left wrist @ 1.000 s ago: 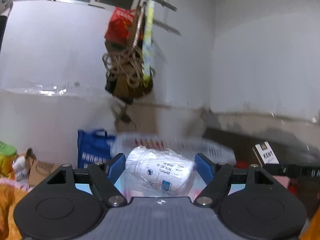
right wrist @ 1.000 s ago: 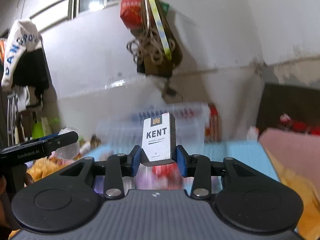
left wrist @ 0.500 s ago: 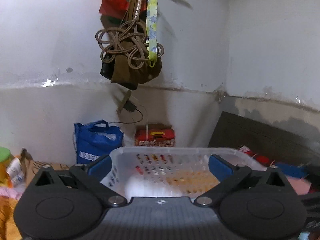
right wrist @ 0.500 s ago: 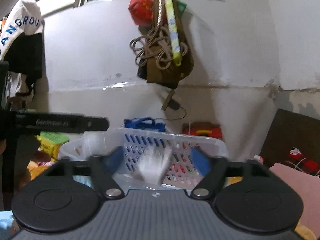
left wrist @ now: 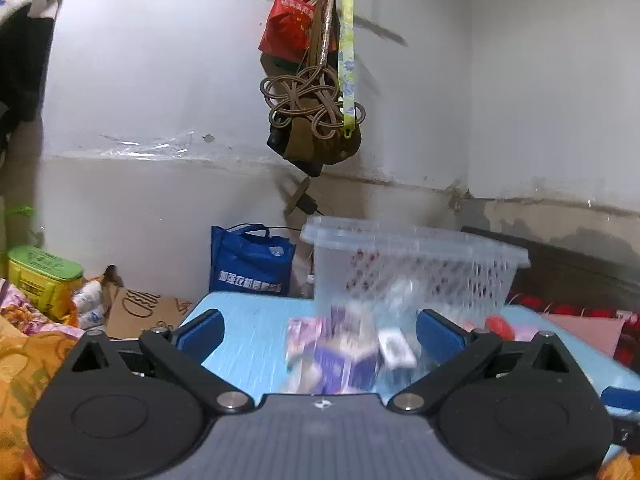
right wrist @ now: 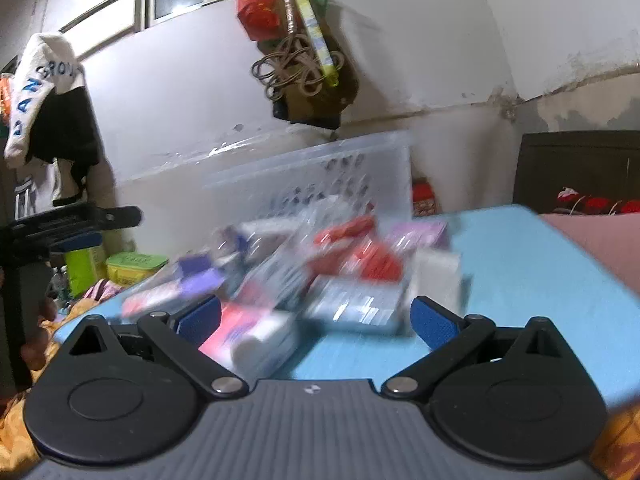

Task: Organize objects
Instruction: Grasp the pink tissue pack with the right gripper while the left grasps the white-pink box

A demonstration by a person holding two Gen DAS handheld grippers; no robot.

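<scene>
A clear perforated plastic basket (left wrist: pixel 416 268) stands at the far side of a light blue table (left wrist: pixel 248 332); it also shows in the right wrist view (right wrist: pixel 320 184). A blurred pile of small boxes and packets (left wrist: pixel 344 352) lies on the table in front of it, also seen in the right wrist view (right wrist: pixel 320 264). My left gripper (left wrist: pixel 320 332) is open and empty, low over the table before the pile. My right gripper (right wrist: pixel 316 316) is open and empty, close to the pile's near edge. The left gripper's body (right wrist: pixel 72 224) shows at the right view's left.
A blue bag (left wrist: pixel 250 260), a green-lidded yellow box (left wrist: pixel 42 276) and cardboard (left wrist: pixel 140 308) sit beyond the table's left end. Bags and cords (left wrist: pixel 316 112) hang on the white wall. Orange fabric (left wrist: pixel 24 360) lies at left, pink fabric (right wrist: pixel 600 240) at right.
A second ago my left gripper held a white wrapped pack and my right a KENT box. Both opened over the basket and are now empty, pulled back low before the pile.
</scene>
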